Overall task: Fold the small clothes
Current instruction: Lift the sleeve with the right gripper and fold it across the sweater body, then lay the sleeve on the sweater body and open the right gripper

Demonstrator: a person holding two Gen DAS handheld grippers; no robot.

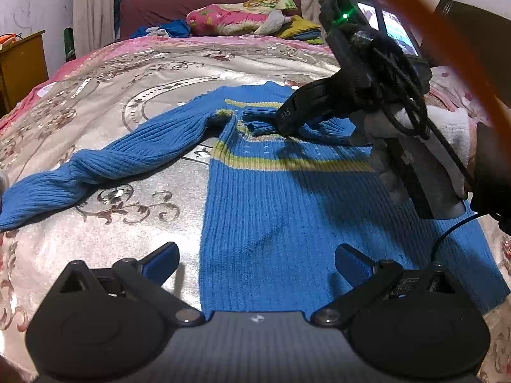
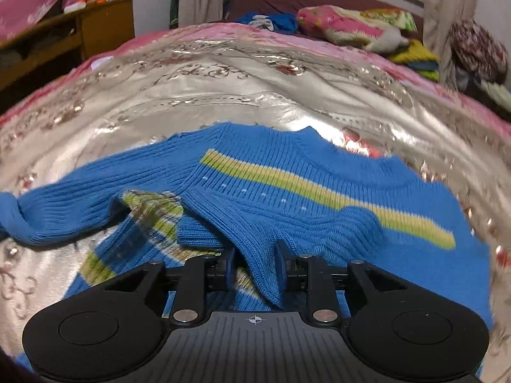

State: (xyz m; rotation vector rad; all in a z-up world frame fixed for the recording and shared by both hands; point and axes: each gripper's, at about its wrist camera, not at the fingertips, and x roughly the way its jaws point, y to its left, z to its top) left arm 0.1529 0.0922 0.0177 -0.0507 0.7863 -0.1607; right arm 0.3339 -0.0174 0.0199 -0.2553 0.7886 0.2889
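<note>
A small blue ribbed sweater (image 1: 281,198) with yellow-green stripes lies flat on the bed. Its left sleeve (image 1: 95,166) stretches out to the left. My left gripper (image 1: 255,261) is open and empty, hovering above the sweater's hem. My right gripper (image 1: 281,121) shows in the left wrist view, reaching in from the right near the collar. In the right wrist view it (image 2: 255,266) is shut on a fold of the sweater (image 2: 258,255), the right sleeve pulled over the striped chest.
The bed is covered by a shiny silver and pink quilt (image 1: 159,76). Pillows and folded clothes (image 1: 242,16) lie at the headboard. A wooden cabinet (image 1: 22,60) stands at the left of the bed.
</note>
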